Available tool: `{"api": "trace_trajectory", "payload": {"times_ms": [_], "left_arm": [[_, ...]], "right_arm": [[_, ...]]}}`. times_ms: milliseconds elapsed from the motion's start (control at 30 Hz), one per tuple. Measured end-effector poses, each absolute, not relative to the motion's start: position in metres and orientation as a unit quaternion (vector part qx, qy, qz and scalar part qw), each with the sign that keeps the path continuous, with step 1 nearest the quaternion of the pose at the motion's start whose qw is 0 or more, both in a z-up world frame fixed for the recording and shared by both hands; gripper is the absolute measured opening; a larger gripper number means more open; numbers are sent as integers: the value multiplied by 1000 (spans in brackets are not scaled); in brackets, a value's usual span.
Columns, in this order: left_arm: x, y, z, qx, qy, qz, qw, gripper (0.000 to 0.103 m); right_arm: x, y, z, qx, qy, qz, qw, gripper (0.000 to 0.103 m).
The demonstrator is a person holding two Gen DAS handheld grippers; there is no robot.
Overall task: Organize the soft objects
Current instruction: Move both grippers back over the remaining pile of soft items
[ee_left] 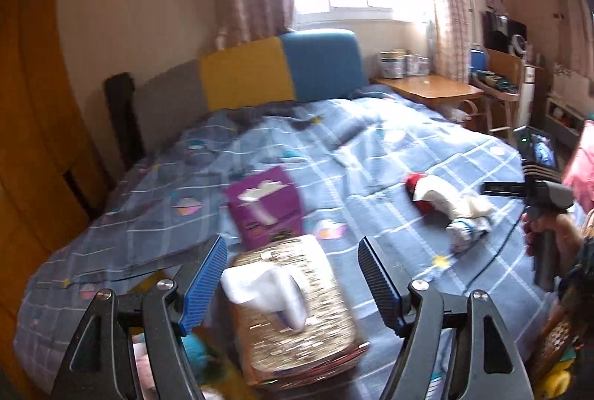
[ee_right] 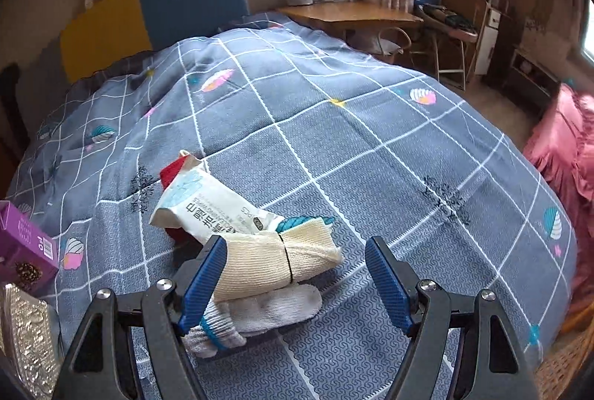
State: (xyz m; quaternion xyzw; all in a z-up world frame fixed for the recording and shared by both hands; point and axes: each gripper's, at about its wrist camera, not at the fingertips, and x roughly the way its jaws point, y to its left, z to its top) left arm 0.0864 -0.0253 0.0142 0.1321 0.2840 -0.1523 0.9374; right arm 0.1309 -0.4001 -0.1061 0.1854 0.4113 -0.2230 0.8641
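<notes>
With both jaws spread and empty, the left gripper hovers over the gold tissue box while the right gripper nears the soft pile, where its blue pad at nine o'clock could snag the cream cloth roll and drag the grey glove and wipes pack askew.

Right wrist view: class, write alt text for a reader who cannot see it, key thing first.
The open right gripper points down at a small pile on a blue checked bedspread: a cream bundled cloth, a grey-white glove, a wet-wipes pack and something red. A purple box sits at the left edge.
</notes>
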Motion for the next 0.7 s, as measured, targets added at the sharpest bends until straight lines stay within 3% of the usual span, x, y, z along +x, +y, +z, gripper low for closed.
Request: {"api": "trace_trajectory", "payload": {"times_ms": [400, 700], "left_arm": [[130, -157, -39, 132, 378, -267, 877, 74], [141, -257, -113, 207, 424, -351, 809, 74]], "right_arm": [[104, -462, -127, 372, 393, -256, 802, 77], [105, -465, -134, 419, 398, -215, 787, 78]]}}
